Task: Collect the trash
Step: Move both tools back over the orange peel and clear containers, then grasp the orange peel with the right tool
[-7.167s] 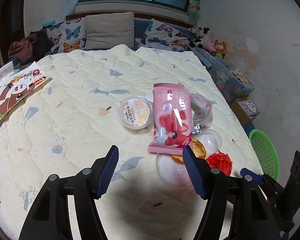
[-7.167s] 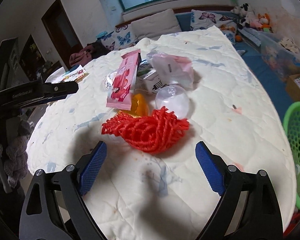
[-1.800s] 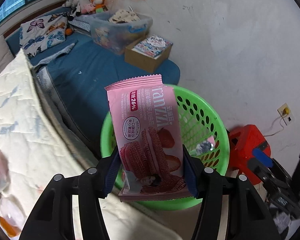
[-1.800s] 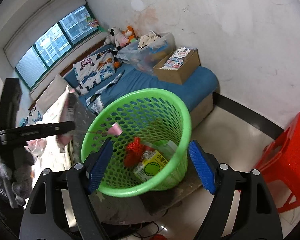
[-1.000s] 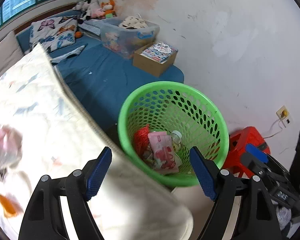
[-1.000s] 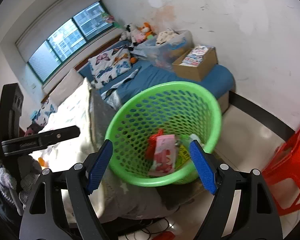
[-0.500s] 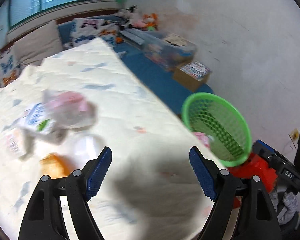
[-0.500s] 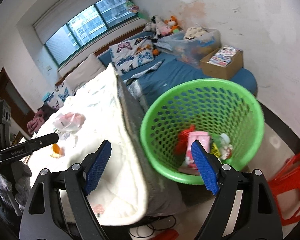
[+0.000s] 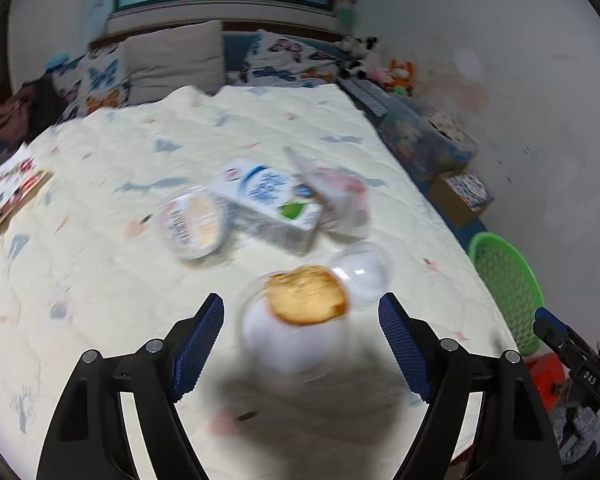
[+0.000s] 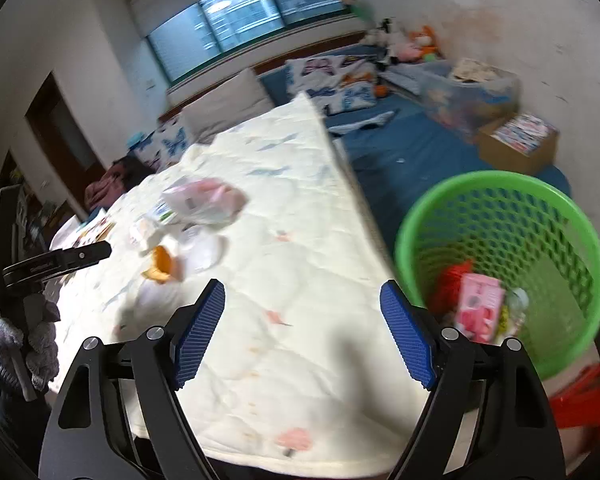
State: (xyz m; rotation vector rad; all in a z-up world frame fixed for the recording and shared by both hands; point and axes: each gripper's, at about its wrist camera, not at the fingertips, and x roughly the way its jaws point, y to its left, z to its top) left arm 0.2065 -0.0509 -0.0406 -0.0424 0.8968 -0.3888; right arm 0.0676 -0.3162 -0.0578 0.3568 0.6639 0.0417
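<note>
My left gripper [image 9: 300, 336] hangs open over the bed, just short of a clear plastic clamshell holding an orange pastry [image 9: 306, 294]; its pads touch nothing. Beyond lie a white milk carton [image 9: 268, 204], a round lidded tub [image 9: 192, 220] and a crumpled pink-and-white bag [image 9: 340, 196]. My right gripper [image 10: 302, 328] is over the quilt's near corner, its jaws closing slightly with nothing between them. The green basket [image 10: 500, 256] stands on the floor to its right, with the pink wrapper [image 10: 478, 306] and the red net [image 10: 450, 284] inside.
The cream quilt [image 9: 100, 184] covers the bed, with pillows [image 9: 172, 64] at its head and a picture booklet [image 9: 8, 188] at the left edge. On the blue mat lie a cardboard box [image 10: 520, 140] and a clear storage bin [image 10: 468, 84]. A red stool [image 10: 580, 396] stands beside the basket.
The pink wrapper left my left gripper and now lies in the green basket. Both grippers have swung away from the basket back toward the bed; the left now faces the remaining trash.
</note>
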